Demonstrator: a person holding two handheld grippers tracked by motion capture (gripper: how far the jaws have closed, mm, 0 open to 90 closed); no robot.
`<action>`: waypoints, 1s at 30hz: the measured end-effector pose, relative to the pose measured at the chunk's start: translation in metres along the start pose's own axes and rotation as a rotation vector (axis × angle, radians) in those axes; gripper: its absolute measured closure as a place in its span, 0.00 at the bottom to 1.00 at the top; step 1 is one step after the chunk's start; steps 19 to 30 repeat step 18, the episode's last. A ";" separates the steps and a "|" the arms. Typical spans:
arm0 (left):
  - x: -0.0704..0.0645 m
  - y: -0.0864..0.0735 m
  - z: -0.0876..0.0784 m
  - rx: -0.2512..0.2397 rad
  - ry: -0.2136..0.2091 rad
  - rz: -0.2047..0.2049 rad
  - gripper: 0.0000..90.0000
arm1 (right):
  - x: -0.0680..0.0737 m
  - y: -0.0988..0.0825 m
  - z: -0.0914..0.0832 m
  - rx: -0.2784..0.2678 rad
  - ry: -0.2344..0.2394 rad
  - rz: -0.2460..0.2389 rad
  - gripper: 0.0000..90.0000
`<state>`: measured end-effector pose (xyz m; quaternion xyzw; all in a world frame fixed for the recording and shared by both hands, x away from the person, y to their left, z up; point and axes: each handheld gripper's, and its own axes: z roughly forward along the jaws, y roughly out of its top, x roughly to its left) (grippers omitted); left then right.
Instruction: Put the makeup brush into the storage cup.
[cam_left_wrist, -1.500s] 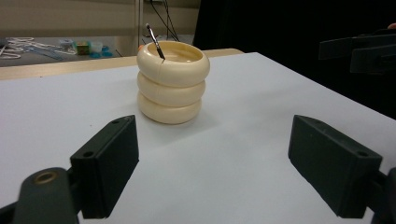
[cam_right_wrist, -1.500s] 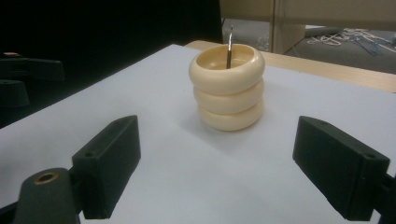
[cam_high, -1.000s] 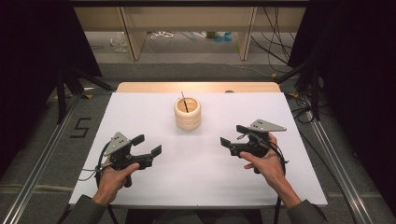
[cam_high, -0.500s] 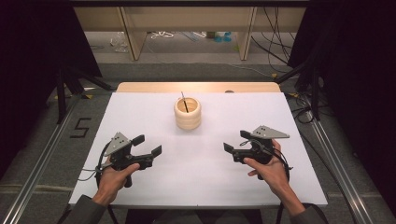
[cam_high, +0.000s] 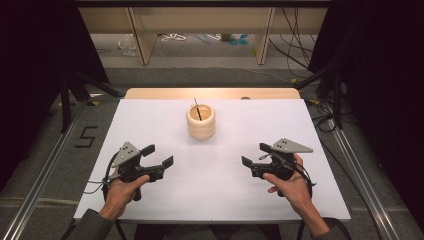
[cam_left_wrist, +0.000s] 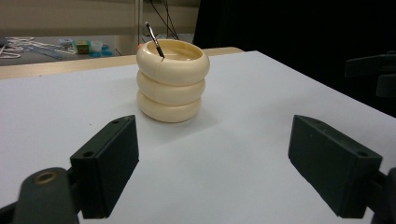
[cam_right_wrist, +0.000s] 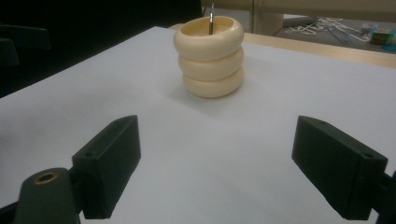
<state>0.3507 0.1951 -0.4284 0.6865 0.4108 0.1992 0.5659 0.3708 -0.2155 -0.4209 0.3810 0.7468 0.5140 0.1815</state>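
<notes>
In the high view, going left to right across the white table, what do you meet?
Left tool → cream ringed holder with a thin dark stick standing in it → right tool.

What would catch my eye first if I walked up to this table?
The cream ringed holder, standing alone mid-table toward the far edge on the white table, a thin dark stick leaning inside it. Nearer you, the left gripper and right gripper are open, aimed at it.
</notes>
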 end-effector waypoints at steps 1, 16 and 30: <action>0.000 0.000 0.000 0.000 0.000 0.000 0.17 | 0.000 0.000 0.000 0.010 -0.006 -0.002 0.18; 0.000 0.000 0.000 -0.001 -0.001 0.002 0.17 | 0.001 -0.003 -0.003 0.020 0.004 0.021 0.18; 0.000 0.000 0.000 0.000 -0.001 0.002 0.17 | 0.001 -0.003 -0.003 0.019 0.003 0.020 0.18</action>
